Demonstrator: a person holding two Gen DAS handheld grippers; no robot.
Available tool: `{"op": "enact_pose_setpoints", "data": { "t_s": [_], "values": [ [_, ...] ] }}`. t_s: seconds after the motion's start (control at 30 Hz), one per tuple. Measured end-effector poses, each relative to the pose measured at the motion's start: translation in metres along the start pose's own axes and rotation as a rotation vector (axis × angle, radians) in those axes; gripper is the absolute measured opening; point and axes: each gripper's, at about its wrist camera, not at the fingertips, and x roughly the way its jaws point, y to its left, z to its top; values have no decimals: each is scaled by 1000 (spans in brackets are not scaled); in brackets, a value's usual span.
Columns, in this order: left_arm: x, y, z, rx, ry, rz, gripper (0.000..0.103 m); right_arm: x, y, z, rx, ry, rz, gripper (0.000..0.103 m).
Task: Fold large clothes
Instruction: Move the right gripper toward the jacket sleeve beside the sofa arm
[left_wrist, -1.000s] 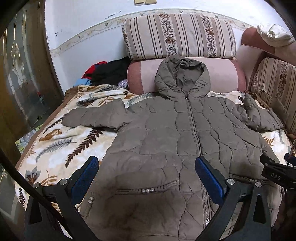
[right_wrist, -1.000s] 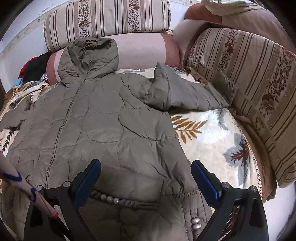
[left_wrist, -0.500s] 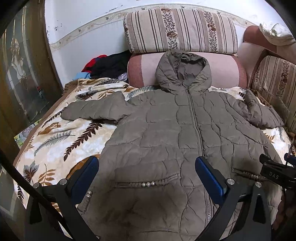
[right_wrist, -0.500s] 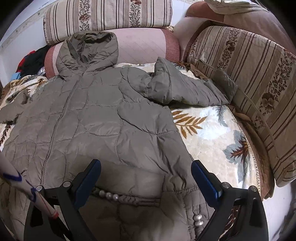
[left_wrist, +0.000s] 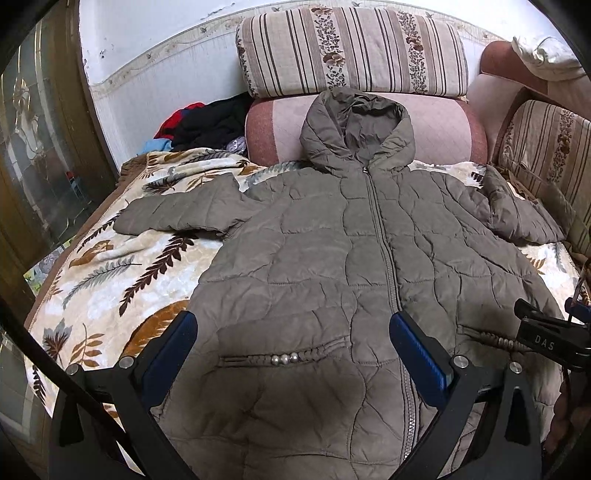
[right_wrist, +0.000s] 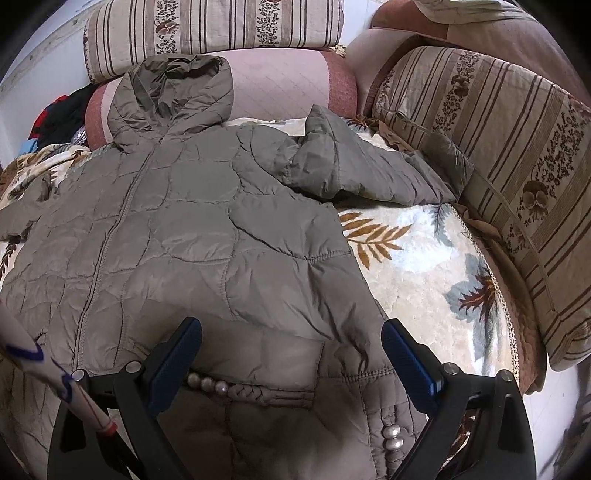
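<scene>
A large olive quilted hooded jacket (left_wrist: 332, 258) lies face up, zipped, spread on a leaf-patterned blanket (left_wrist: 122, 273). Its hood (left_wrist: 356, 129) rests against a pink bolster. One sleeve (left_wrist: 177, 214) stretches left; the other sleeve (right_wrist: 373, 170) is bent toward the striped cushion on the right. My left gripper (left_wrist: 293, 339) is open and empty above the jacket's lower left front, near a beaded pocket trim (left_wrist: 284, 358). My right gripper (right_wrist: 291, 347) is open and empty above the lower right front. The right gripper's body also shows in the left wrist view (left_wrist: 546, 339).
Striped cushions (left_wrist: 351, 48) and a pink bolster (left_wrist: 436, 129) line the back. Another striped cushion (right_wrist: 509, 166) borders the right side. A pile of dark and red clothes (left_wrist: 207, 122) lies back left. A glass-panelled door (left_wrist: 33, 147) stands left.
Both grippers have drawn back and up from the jacket, so more of it and the blanket shows. Both stay open and the jacket has not moved.
</scene>
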Motion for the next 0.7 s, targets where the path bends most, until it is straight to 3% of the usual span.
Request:
{"op": "enact_pose_setpoints", "data": {
  "t_s": [0.7],
  "values": [
    [5, -6, -3, -10, 42, -46, 103, -1, -11, -3, 28, -14, 28, 96]
  ]
}}
